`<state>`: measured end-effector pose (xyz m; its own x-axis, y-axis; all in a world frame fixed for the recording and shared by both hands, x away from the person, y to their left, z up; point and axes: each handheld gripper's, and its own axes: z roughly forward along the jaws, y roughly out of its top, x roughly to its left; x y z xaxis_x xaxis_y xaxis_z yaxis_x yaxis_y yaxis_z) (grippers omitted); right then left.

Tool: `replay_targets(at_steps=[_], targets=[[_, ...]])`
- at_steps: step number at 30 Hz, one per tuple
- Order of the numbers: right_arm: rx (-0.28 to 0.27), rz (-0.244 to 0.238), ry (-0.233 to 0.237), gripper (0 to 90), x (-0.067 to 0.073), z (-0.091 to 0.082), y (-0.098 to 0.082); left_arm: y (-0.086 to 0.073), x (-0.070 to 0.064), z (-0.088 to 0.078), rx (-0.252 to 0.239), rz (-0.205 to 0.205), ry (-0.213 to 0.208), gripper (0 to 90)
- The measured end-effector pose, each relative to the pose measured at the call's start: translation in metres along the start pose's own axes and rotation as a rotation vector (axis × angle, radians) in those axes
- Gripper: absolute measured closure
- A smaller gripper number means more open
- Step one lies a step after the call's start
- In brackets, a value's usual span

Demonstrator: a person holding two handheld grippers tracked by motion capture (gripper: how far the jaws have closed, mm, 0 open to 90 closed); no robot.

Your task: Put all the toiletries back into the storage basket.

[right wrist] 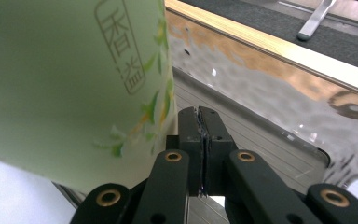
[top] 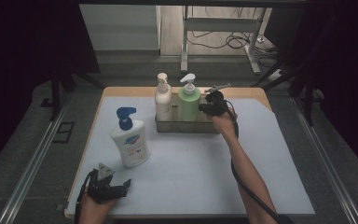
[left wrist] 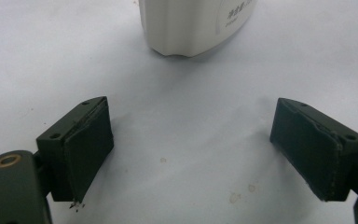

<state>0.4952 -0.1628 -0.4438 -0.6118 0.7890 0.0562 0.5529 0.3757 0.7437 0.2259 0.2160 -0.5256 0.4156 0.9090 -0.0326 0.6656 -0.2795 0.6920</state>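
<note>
A green pump bottle (top: 189,102) and a cream pump bottle (top: 162,100) stand upright in a shiny metal tray (top: 186,127) at the back of the table. My right gripper (top: 204,108) is at the tray's right end, just beside the green bottle (right wrist: 65,70). Its jaws (right wrist: 199,112) are shut with nothing between them, inside the tray (right wrist: 261,93). A white bottle with a blue pump (top: 129,142) stands on the mat at the left. My left gripper (top: 121,184) rests near the front left corner, open (left wrist: 191,140), with the white bottle's base (left wrist: 191,23) a short way ahead.
A pale mat (top: 205,168) covers the wooden table, whose edge (right wrist: 270,46) runs behind the tray. Dark floor, rails and a metal stand with cables (top: 242,39) lie beyond the table. A cable trails from the right gripper along the forearm (top: 242,172).
</note>
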Motion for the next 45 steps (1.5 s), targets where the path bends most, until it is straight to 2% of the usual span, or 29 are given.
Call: replay_targets(at_steps=[4,8,15,25,27,40,45], targets=[[0.007,-0.001,0.008,89.4,-0.001,0.003,0.001,0.0,0.0,0.0,0.0,0.0,0.0,12.5],[0.022,0.025,0.031,89.5,-0.002,0.007,-0.003,0.0,0.0,0.0,0.0,-0.001,-0.001,12.5],[0.035,0.002,0.04,89.5,0.006,0.013,-0.002,0.0,0.0,0.0,0.0,0.0,0.0,12.5],[0.035,-0.005,0.057,89.6,0.015,0.016,0.001,0.0,0.0,0.0,0.001,0.0,0.0,12.5],[0.037,-0.01,0.043,89.6,0.017,0.016,0.003,0.0,0.0,0.0,0.001,0.0,0.0,12.5],[0.045,-0.011,0.026,89.3,0.02,0.016,0.003,0.0,0.0,0.0,0.001,0.0,-0.001,12.5],[0.038,-0.006,0.019,82.7,0.017,0.015,0.002,0.0,0.0,0.0,0.0,0.0,0.0,12.5]])
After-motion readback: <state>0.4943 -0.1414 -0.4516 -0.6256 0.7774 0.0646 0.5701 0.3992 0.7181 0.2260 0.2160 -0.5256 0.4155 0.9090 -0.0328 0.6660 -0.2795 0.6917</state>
